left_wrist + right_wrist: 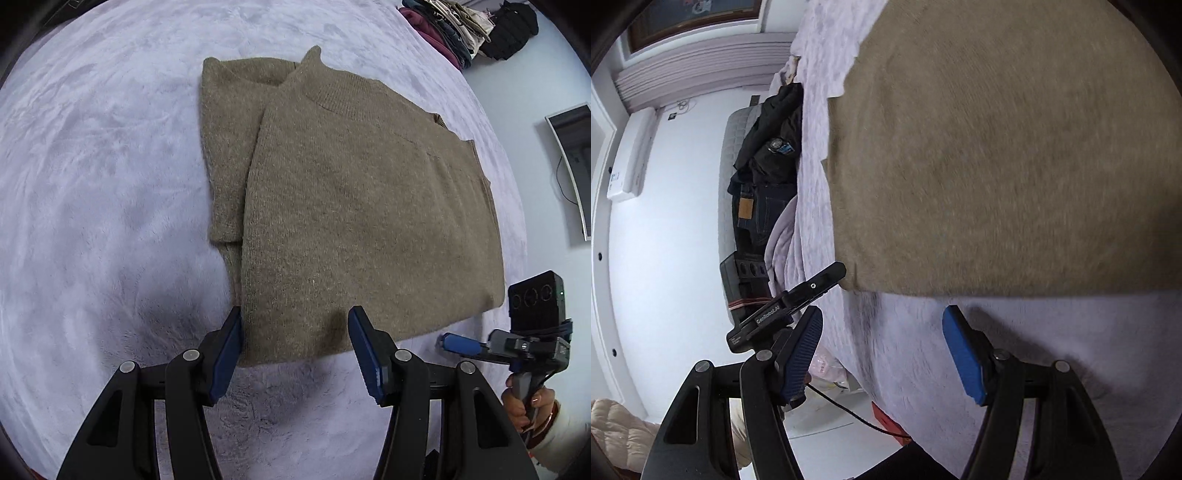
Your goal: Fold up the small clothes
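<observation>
Left wrist view shows the left gripper (295,332) nearest, with its two blue pads (364,349) standing apart. The near hem of the sweater (354,206) lies in the gap between them, but the pads do not press it; the left pad is just beside the sweater's left fold edge, and whether it touches is not clear. The jaws are open and hold nothing.

The sweater is brown, knitted, and lies folded on a pale lilac plush blanket (92,166). Its ribbed collar (332,99) points away from the camera, and one folded layer shows out on the left side under the top layer. At the lower right, a hand (524,406) holds the handle of the right gripper (454,341), which is over the blanket just beside the sweater's near right corner. Farther off, in the upper right, a pile of clothes (454,29) lies at the blanket's far edge, and a black bag (513,29) is beside it.

In the right wrist view, the right gripper (882,332) is over bare blanket (1052,350), its jaws wide open and empty, with the sweater's edge (997,166) a little beyond the fingertips. This picture is blurred. The left gripper (812,288) comes in from the left, near the sweater's corner. Behind it, dark clothes (768,147) hang over the side of the bed.
</observation>
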`<state>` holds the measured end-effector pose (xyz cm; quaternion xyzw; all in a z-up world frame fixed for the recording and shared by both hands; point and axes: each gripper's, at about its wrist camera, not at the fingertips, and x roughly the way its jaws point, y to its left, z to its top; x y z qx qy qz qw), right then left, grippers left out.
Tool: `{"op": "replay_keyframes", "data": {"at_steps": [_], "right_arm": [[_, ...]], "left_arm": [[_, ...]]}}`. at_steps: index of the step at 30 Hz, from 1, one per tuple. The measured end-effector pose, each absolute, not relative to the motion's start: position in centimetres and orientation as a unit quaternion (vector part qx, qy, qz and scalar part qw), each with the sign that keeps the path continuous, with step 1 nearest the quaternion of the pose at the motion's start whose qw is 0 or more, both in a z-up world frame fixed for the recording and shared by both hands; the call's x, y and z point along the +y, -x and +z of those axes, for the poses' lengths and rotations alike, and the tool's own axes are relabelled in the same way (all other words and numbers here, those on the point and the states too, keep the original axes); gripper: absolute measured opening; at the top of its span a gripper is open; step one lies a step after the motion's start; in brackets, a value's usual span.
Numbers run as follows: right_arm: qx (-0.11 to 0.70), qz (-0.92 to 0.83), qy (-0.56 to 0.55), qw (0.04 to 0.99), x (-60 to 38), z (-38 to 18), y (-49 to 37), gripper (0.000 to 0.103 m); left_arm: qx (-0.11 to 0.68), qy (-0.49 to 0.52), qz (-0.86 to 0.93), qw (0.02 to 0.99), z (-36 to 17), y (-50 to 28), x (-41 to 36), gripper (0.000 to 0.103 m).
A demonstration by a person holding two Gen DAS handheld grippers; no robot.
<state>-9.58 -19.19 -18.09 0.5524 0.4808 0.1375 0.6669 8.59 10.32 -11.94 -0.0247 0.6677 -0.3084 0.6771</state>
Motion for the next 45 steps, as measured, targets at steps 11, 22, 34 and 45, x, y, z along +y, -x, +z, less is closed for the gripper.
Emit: {"op": "replay_keyframes", "data": {"at_steps": [11,22,34,45], "right_arm": [[0.421,0.053,-0.610,0.669,-17.7,-19.2,8.1,0.008],[0.479,0.029,-0.556,0.679,-17.3,-19.9,9.4,0.010],[0.472,0.125,-0.573,0.658,-9.0,-20.5,3.9,0.068],[0.463,0.111,-0.573,0.667,-7.3,-19.3,1.0,0.008]], "left_arm": [[0.657,0.026,-0.356,0.664,-11.6,-8.4,12.8,0.006],[0.651,0.027,-0.320,0.688,-12.6,-6.4,16.0,0.007],[0.649,-0.011,-0.211,0.731,-11.6,-5.1,20.4,0.103],[0.625,-0.002,-0.188,0.758,-9.5,-3.9,24.7,0.103]]}}
